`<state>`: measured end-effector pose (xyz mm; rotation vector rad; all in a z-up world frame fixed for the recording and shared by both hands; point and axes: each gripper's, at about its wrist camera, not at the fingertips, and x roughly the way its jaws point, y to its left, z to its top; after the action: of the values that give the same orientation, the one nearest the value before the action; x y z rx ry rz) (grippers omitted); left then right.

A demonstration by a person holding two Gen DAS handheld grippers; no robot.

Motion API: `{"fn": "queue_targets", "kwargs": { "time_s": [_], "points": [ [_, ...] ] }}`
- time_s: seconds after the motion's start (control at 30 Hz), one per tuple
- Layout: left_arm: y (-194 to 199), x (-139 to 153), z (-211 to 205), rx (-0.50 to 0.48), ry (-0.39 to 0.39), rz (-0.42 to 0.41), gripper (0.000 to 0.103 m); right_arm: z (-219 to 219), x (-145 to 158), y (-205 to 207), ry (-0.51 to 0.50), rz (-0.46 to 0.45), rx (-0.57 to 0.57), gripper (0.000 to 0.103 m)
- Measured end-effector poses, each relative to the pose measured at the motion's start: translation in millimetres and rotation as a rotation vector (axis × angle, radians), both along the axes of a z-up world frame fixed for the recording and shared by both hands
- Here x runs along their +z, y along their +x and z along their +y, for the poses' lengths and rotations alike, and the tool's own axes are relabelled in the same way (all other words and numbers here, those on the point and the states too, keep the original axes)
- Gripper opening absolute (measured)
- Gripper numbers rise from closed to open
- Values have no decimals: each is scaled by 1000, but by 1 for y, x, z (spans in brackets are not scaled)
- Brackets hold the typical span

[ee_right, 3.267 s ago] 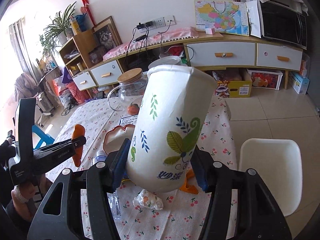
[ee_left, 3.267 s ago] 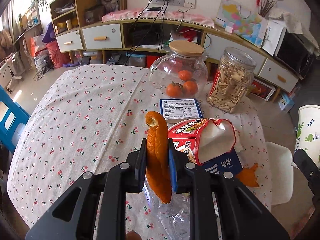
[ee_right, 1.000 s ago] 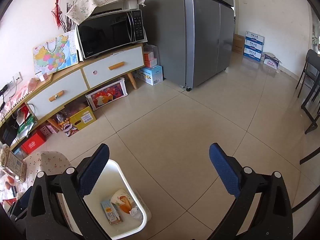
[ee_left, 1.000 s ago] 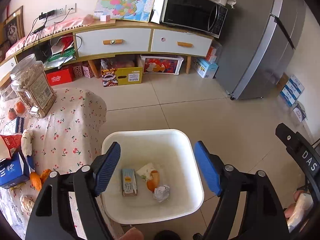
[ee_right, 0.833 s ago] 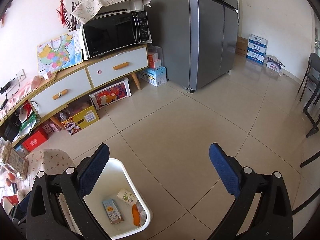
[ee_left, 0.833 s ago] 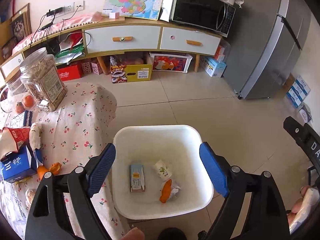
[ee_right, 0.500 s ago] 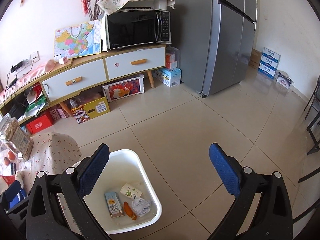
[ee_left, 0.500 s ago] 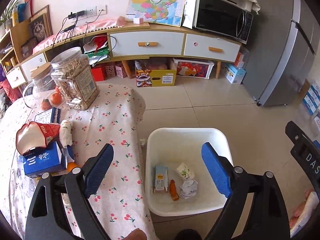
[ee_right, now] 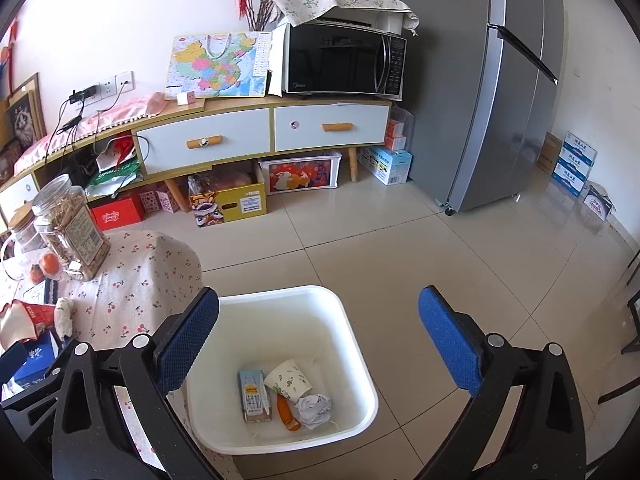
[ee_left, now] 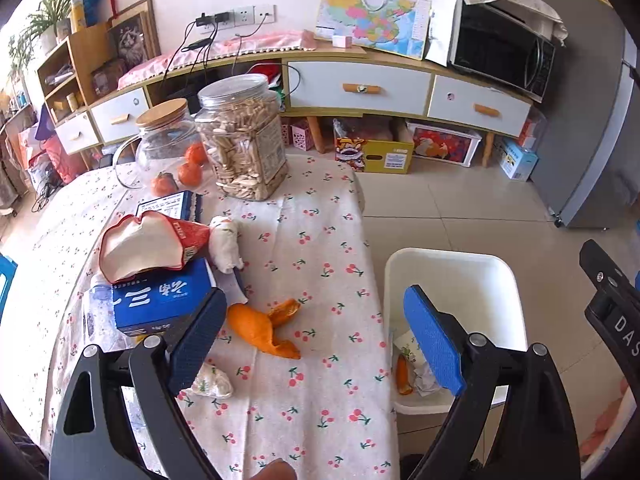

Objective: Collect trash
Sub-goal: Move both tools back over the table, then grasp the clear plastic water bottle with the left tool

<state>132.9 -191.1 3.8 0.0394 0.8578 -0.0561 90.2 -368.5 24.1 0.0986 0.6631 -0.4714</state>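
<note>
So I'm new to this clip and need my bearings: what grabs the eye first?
The white bin on the floor beside the table, holding a milk carton, paper cup, peel and a paper wad. On the cherry-print cloth, orange peel lies near a blue box. Both grippers' jaws stand empty.

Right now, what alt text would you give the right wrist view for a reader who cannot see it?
The open, empty right gripper looks down at a white bin on the tiled floor, holding a milk carton, paper cup, orange peel and crumpled paper. A cherry-print table edges in at left.
</note>
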Motion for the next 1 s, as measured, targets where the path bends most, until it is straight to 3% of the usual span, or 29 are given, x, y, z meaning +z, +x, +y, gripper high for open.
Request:
{"fn": "queue_targets", "kwargs": {
  "time_s": [0.67,1.0],
  "points": [
    [-10,-11,121,200,29,43,88,107,-8,36,17,38,234,96],
    [-9,-33,185,318,29,122,88,159,-14,53,2,55,329,96]
  ]
}}
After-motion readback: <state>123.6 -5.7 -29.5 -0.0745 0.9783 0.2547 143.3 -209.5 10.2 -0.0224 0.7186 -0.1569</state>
